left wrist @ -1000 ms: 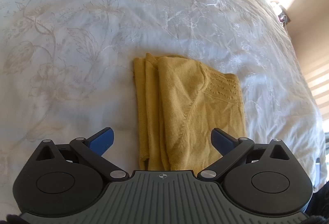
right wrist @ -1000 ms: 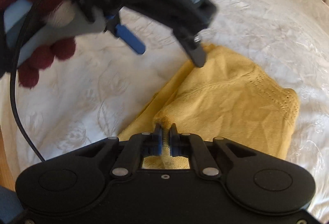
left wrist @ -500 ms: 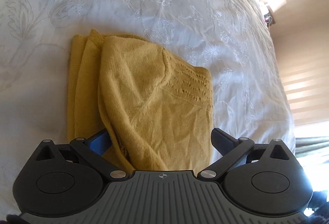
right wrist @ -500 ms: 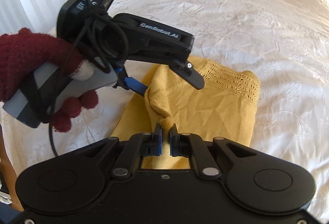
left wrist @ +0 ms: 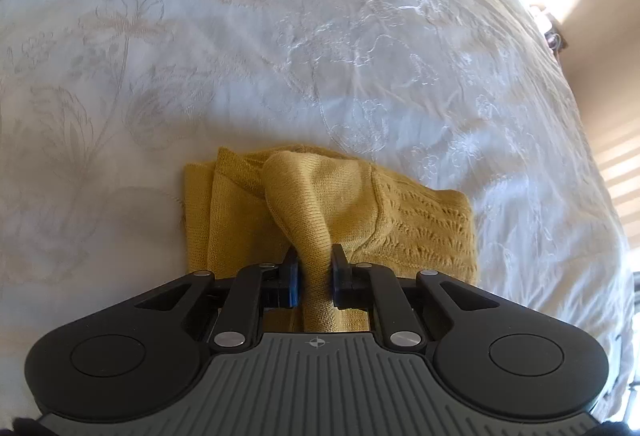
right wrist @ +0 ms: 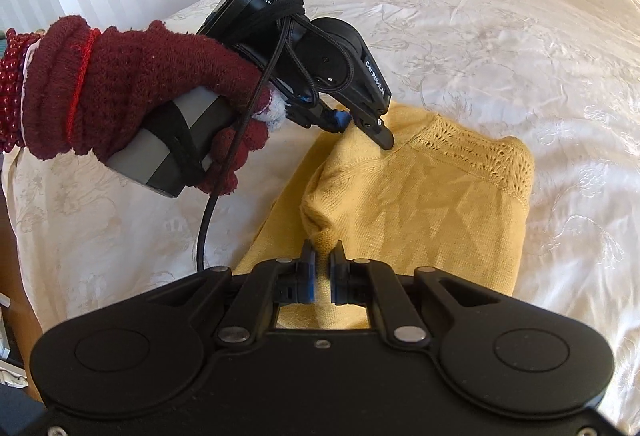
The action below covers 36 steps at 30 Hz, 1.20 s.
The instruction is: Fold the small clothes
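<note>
Yellow knit top (left wrist: pixel 400 212), partly folded into a rough rectangle, lying flat on white bedspread (left wrist: pixel 280 36). Left gripper (left wrist: pixel 314 268) clamped on a raised ridge of knit at the near edge; cloth drawn up between the blue pads (left wrist: pixel 294 276) and pulled into a taut peak, rest of the garment spread ahead and mostly to the right of the jaws. Right gripper (right wrist: pixel 322 262) likewise pinched shut on a small nub of fabric at its own near corner, body of the top running away forward and right toward the openwork band (right wrist: pixel 480 152). In the right wrist view, left gripper (right wrist: pixel 362 122) seen coming down from the left onto the far side of the same edge, held in a red glove (right wrist: pixel 132 92). Both grips therefore on one edge, well apart along it, garment lying beyond both. Long axis judged to run roughly between the two grips; not certain under fisheye distortion. Likely next move: lift this edge and carry it forward over the flat part toward the openwork side. Needs both grippers travelling level and together, else skewed crease. Layered strips at left side (left wrist: pixel 200 204) loose, may slide out.
</note>
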Motion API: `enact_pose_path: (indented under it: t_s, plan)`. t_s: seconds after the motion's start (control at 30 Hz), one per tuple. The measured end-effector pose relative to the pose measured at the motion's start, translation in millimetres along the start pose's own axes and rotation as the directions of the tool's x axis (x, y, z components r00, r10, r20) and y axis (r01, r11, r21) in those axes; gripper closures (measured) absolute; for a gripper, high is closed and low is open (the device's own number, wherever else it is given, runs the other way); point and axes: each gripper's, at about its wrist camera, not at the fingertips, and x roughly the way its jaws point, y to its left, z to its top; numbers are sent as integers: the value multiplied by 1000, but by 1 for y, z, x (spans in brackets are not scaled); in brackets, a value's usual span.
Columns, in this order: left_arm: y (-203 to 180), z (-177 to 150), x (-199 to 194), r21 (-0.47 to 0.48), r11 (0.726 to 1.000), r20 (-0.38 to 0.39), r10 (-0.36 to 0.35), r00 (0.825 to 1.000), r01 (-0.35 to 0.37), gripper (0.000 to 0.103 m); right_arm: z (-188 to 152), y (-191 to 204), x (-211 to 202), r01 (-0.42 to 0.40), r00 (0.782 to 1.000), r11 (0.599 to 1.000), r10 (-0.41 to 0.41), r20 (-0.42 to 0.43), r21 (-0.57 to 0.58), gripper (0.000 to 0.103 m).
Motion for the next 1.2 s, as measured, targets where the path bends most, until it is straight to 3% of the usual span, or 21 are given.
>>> enact_pose_path:
  t_s: [0.17,0.23,0.4,0.53,0.67,0.7,0.77,0.83,0.93,1.03,1.13,1.2]
  plan:
    - [-13,1,-30,152,988,38,5,999,-10,91,2,12,1,-53,999,998,53,1,-28,91]
    - [-9,2,-26,170,985,20,21,1000,-24,90,1,18,14,-73,997,996,72,-25,-42,91]
    - [7,-2,3,216,967,-9,138,990,-132,85,-12,31,64,-124,984,989,112,-137,-79,86]
    - [12,-4,6,183,972,15,144,989,-145,80,-17,32,67,-174,975,983,164,-150,-58,79]
    - [15,-6,6,180,971,33,153,988,-156,71,-19,30,55,-233,965,970,223,-139,-66,79]
    - [16,-6,6,178,970,38,163,986,-167,56,-20,30,52,-245,963,967,234,-136,-69,79]
    - [20,-6,5,169,957,48,229,972,-234,28,-21,30,44,-255,962,964,246,-121,-71,62]
    - [29,-6,0,133,966,43,220,975,-223,26,-23,28,34,-259,963,964,253,-98,-58,51]
    - [37,-9,-15,70,981,30,180,983,-181,24,-24,19,16,-232,972,972,231,-48,-16,44]
    - [36,-18,-33,63,983,52,169,984,-172,19,-21,-4,1,-192,981,978,192,16,82,21]
    - [32,-30,-46,42,989,65,137,988,-140,17,-21,-29,-10,-147,989,971,141,47,190,15]
    - [28,-38,-51,30,992,66,121,990,-124,8,-20,-50,-14,-112,994,959,103,47,260,8]
